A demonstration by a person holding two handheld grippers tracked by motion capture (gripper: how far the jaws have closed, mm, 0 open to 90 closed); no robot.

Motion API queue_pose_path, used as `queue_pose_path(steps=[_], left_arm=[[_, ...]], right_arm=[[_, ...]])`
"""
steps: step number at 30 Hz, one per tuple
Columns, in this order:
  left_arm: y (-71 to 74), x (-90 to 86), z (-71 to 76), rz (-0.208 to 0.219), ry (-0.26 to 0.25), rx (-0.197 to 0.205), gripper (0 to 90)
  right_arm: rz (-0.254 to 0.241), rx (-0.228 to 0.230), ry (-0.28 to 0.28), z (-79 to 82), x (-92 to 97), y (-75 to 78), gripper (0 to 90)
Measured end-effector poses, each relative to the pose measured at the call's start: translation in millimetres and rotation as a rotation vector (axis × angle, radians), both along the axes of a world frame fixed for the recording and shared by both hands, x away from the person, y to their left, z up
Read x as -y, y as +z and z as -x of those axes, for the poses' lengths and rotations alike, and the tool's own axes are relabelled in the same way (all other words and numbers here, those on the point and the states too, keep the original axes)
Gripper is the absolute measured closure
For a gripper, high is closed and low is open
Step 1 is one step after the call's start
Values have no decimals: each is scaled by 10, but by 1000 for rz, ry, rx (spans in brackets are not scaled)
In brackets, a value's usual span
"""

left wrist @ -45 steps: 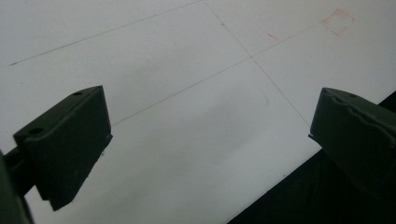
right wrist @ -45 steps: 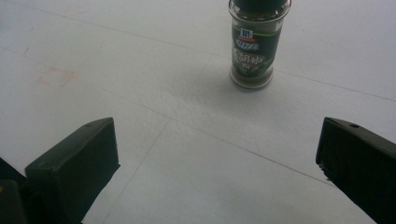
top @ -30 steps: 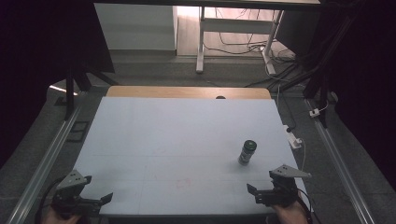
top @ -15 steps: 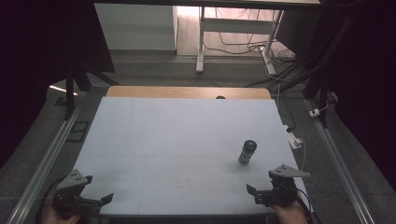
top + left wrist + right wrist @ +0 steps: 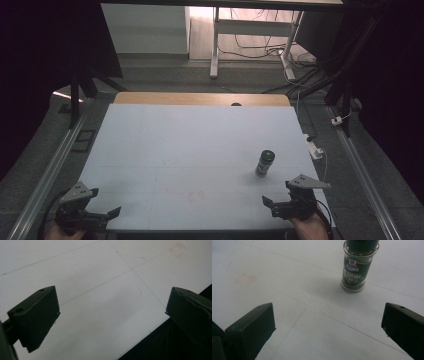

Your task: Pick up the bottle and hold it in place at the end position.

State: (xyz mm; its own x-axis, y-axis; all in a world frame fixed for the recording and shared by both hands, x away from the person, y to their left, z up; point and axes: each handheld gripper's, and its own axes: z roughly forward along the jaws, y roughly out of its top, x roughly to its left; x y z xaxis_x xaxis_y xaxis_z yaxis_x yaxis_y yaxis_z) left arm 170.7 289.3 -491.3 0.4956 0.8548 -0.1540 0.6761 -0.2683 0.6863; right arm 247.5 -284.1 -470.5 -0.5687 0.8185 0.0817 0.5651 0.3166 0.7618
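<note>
Nothing is grasped yet: the jar (image 5: pixel 265 163) stands upright on the surface (image 5: pixel 190 145), right of middle, just beyond the right tongs (image 5: pixel 270 205). Both those and the left tongs (image 5: pixel 113 213) are spread and empty.

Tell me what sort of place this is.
Probably a lab or workshop rig for recording, not a kitchen: a white table with thin ruled lines, metal rails along its sides, loose cables on the floor behind, and one spice jar.
</note>
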Motion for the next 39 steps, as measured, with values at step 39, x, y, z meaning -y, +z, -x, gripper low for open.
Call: queue_pose_path(steps=[39], left_arm=[[-4, -13, -10, 13, 3, -12, 0]], right_arm=[[-33, -22, -16, -396, -88, -122, 0]])
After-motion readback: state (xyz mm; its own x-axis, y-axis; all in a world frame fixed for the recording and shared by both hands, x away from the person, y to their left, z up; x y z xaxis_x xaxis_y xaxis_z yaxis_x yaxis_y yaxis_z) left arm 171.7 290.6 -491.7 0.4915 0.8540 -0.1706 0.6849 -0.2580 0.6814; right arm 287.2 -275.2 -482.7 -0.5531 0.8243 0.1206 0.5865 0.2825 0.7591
